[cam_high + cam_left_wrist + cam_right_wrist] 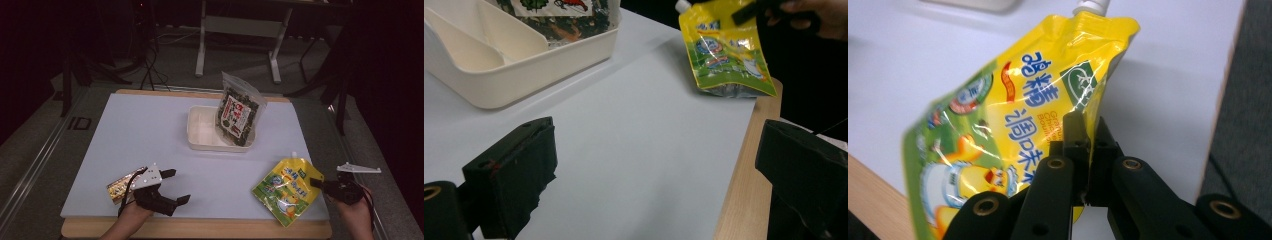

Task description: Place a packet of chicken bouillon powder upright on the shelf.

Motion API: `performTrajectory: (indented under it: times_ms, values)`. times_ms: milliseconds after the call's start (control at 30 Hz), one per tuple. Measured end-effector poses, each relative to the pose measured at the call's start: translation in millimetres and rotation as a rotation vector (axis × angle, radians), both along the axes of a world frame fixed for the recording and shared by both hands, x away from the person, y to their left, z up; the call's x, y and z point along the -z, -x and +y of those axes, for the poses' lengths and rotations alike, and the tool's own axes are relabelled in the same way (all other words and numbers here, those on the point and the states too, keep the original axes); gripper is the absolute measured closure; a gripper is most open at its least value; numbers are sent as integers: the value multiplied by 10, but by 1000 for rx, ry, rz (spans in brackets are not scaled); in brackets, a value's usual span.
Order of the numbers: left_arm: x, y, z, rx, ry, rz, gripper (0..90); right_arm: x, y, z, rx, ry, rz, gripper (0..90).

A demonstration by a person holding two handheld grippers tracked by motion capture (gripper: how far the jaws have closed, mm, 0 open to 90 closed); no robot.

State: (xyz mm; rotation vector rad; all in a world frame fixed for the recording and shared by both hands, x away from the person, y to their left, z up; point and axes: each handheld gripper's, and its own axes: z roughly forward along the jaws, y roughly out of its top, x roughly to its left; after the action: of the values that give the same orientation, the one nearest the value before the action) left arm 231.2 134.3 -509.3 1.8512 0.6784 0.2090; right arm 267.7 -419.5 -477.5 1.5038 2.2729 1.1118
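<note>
right gripper (1087, 131): fingers clamped on yellow pouch (1013, 125) edge | left gripper (170, 186): fingers spread wide, empty

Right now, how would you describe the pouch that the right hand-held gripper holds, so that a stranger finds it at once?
Start at the pale blue mat and go to its near right corner. There lies a yellow and green spouted pouch, its edge pinched by the right hand-held gripper. Unlike the dark seaweed bag standing in the white tray, it has a small white spout on top.
</note>
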Motion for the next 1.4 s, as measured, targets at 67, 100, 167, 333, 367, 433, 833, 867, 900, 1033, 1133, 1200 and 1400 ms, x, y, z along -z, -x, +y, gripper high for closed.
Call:
performTrajectory:
  times_ms: [67,100,167,333,367,433,833,867,900,1033,1133,1200,1400]
  values:
    - [0,0,0,0,0,0,35,-113,2,63,-17,-4,-31,900]
    - [-1,0,1,0,1,0,35,-165,1,101,-28,-3,-48,900]
    - [-1,0,3,-1,1,-1,35,-262,-7,188,-54,2,-78,900]
    - [-5,4,13,-1,1,-1,35,-435,-54,435,-115,17,-127,900]
    - [-5,5,15,-1,2,-2,35,-454,-64,485,-127,20,-132,900]
    - [-6,5,18,0,2,-2,35,-485,-77,574,-145,22,-139,900]
    - [11,3,6,5,-2,2,35,-642,-6,874,-246,-5,-193,900]
    - [12,3,7,4,1,5,35,-656,5,889,-250,-2,-197,900]
    - [12,4,6,3,1,6,35,-665,14,903,-258,-5,-198,900]
    - [12,4,6,6,-1,6,35,-714,56,941,-283,4,-213,900]
    - [12,5,6,6,3,8,35,-767,91,978,-315,15,-219,900]
    - [10,8,7,3,7,9,35,-794,108,998,-334,14,-223,900]
    - [15,2,13,1,9,12,35,-902,130,1039,-372,-37,-237,900]
